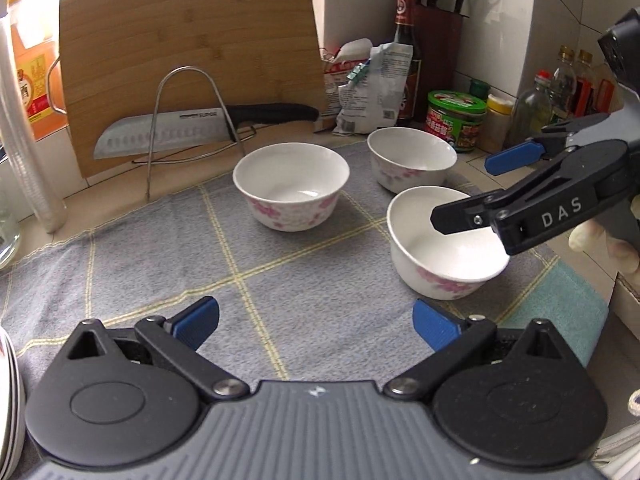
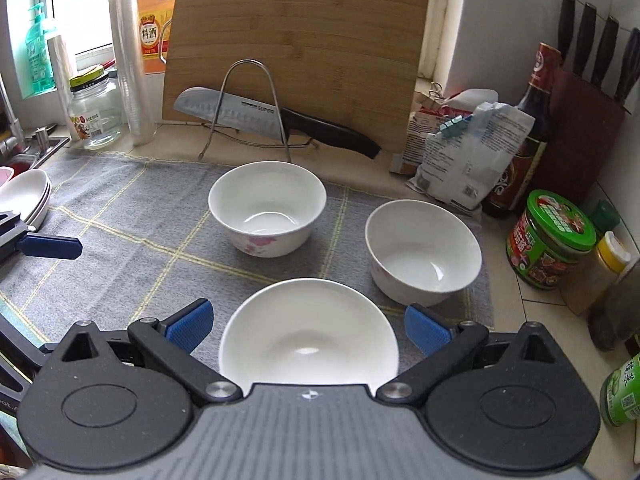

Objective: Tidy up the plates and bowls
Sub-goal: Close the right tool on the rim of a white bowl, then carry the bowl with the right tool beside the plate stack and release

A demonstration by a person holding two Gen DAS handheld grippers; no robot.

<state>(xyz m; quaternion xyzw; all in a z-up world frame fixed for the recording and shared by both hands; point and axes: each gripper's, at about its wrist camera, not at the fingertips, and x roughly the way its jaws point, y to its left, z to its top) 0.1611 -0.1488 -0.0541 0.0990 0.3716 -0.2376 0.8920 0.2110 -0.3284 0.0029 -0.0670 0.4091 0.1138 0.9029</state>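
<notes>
Three white bowls with pink flowers stand on a grey checked cloth point(image 1: 160, 264): a middle bowl point(image 1: 290, 184) point(image 2: 266, 204), a far right bowl point(image 1: 412, 156) point(image 2: 422, 252) and a near bowl point(image 1: 440, 248) point(image 2: 308, 332). My right gripper point(image 1: 460, 190) point(image 2: 308, 326) is open over the near bowl, one finger on each side of it. Contact with the rim is not clear. My left gripper point(image 1: 316, 322) is open above bare cloth, holding nothing. One of its blue fingers point(image 2: 48, 246) shows in the right wrist view. Stacked white plates point(image 2: 28, 196) point(image 1: 8, 380) lie at the cloth's left edge.
A bamboo cutting board point(image 2: 296, 52) leans on the back wall behind a wire rack point(image 2: 248, 108) holding a large knife point(image 2: 256, 114). Bags point(image 2: 460, 152), a sauce bottle point(image 2: 524, 136), jars point(image 2: 548, 240) and a knife block point(image 2: 580, 128) crowd the right. A glass jar point(image 2: 94, 112) and an oil bottle point(image 2: 154, 28) stand back left.
</notes>
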